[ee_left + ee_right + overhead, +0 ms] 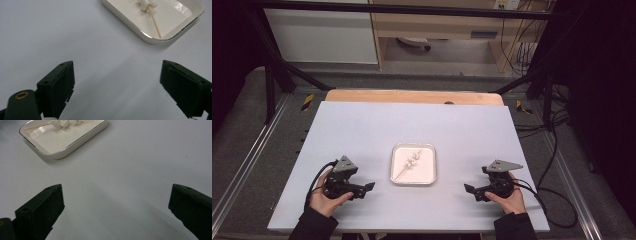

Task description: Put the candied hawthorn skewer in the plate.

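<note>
White tray [430,176]: between both claws, cut off at each gripper view's top edge.
Skewer [410,164]: white lumps blurred, unidentifiable.
Left gripper [368,187]: wide, empty.
Right gripper [468,189]: wide, empty.

The table [362,130] is overlooked from above; the tray [150,37] is shared by both low, close gripper views.

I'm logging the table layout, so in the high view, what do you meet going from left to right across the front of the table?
Left claw → white tray holding a skewer → right claw.
</note>
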A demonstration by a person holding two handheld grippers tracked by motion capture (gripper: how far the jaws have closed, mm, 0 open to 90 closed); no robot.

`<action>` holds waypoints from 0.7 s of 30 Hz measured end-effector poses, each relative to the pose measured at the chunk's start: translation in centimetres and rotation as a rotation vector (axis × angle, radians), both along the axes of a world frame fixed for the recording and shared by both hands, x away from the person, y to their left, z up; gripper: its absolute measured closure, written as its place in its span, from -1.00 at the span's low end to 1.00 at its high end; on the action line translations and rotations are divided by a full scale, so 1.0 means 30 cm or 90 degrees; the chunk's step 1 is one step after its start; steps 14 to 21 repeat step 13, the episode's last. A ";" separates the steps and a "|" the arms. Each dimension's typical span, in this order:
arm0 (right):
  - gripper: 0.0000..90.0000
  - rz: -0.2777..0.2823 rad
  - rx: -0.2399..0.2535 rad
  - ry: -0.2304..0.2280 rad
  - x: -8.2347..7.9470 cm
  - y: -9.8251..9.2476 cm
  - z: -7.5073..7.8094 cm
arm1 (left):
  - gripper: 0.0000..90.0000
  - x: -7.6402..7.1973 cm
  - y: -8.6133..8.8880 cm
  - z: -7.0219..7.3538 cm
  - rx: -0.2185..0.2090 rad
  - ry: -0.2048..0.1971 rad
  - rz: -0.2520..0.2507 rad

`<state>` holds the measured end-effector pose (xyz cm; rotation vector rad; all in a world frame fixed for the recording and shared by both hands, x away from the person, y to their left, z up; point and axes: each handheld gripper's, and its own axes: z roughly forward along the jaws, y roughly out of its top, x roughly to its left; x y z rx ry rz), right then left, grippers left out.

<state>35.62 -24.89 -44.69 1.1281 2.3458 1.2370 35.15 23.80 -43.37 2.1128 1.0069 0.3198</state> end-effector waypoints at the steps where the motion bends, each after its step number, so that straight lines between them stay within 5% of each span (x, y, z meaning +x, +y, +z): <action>1: -0.98 0.000 0.000 0.001 0.000 0.000 -0.001 | -0.72 -0.005 0.009 -0.006 -0.002 0.000 -0.002; 21: -0.98 0.007 -0.009 0.009 0.000 0.000 -0.015 | -0.76 -0.033 0.036 -0.044 0.009 -0.001 -0.002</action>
